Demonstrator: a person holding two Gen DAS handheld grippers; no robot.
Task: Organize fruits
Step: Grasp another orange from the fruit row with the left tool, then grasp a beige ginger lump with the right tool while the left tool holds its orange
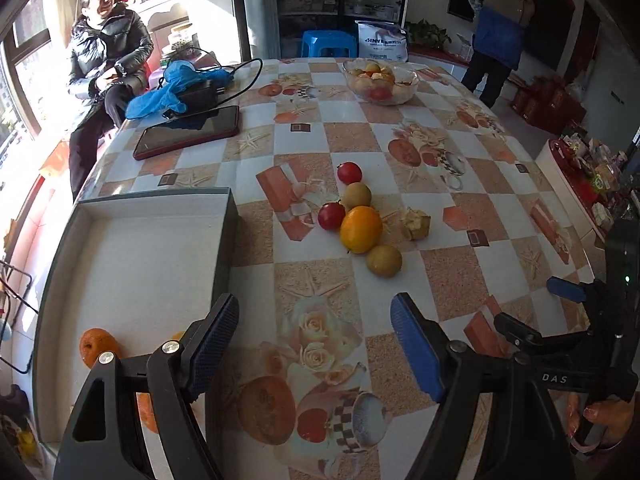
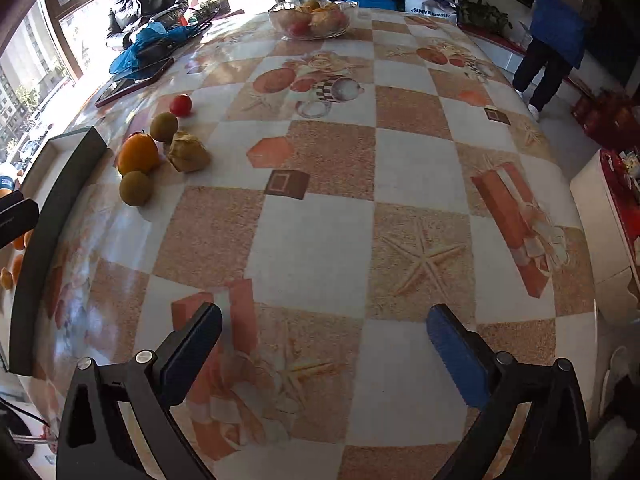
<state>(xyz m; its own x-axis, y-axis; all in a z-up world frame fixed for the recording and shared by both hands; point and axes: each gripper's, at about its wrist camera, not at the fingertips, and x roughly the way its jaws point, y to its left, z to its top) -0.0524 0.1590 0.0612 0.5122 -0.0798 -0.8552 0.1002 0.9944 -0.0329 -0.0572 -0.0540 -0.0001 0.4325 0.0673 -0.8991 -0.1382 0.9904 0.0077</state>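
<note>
The left hand-held gripper hovers over the table with its jaws spread wide and nothing between them. The right hand-held gripper is likewise wide open and empty above the checked tablecloth. Taking the large orange as landmark: a red fruit touches its left side, a brown-green fruit sits just behind it, another red fruit lies beyond that, a second brown-green fruit touches its near side, and a piece of peel lies just to its right. Left of the orange stands a shallow white box, holding an orange fruit near its front corner. Far behind is a glass bowl of fruit
</note>
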